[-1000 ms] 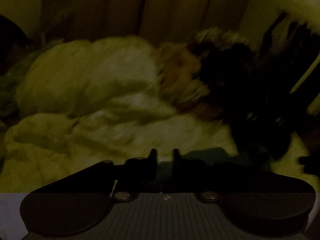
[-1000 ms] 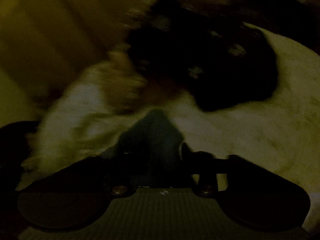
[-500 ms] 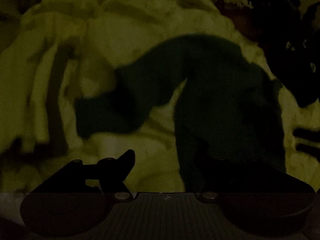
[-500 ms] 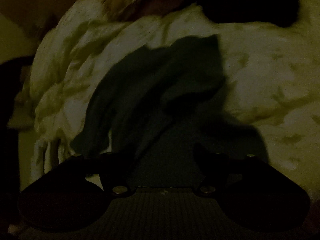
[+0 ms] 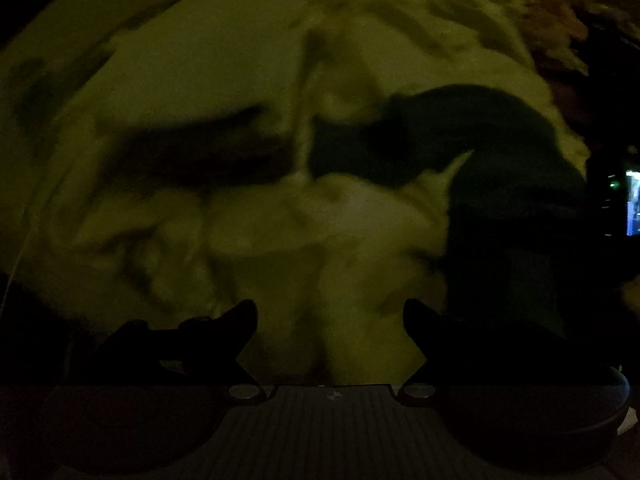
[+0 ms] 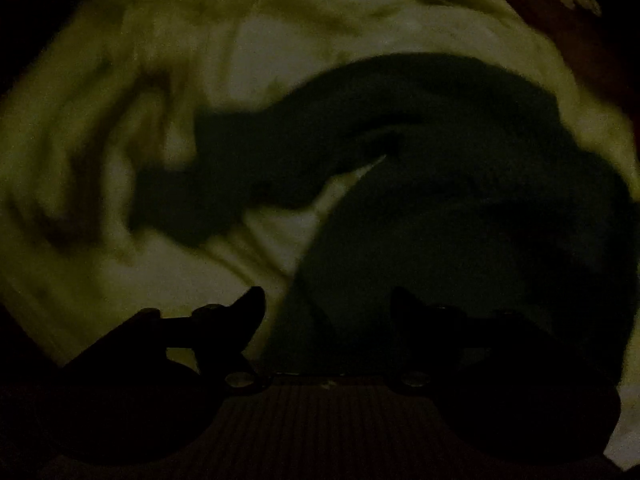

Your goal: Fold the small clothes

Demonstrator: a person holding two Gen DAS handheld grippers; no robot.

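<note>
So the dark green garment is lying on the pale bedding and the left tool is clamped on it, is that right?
Not quite. The dark green garment does lie on the pale bedding, but the left tool is open with only bedding between its fingers, as the left wrist view shows.

Your left gripper [image 5: 330, 312] points steeply downward, its two dark fingers [image 5: 240, 316] spread well apart with a clear gap between the tips and nothing pinched in them. Your right gripper [image 6: 328, 300] is tipped down at much the same steep angle. Its jaws stand partly apart and are closing at this moment; the pads press on nothing, though dark cloth lies under the gap and beneath the right-hand finger [image 6: 404, 304]. Both views are dim and blurred, so finer detail of the fingertips cannot be made out.
</note>
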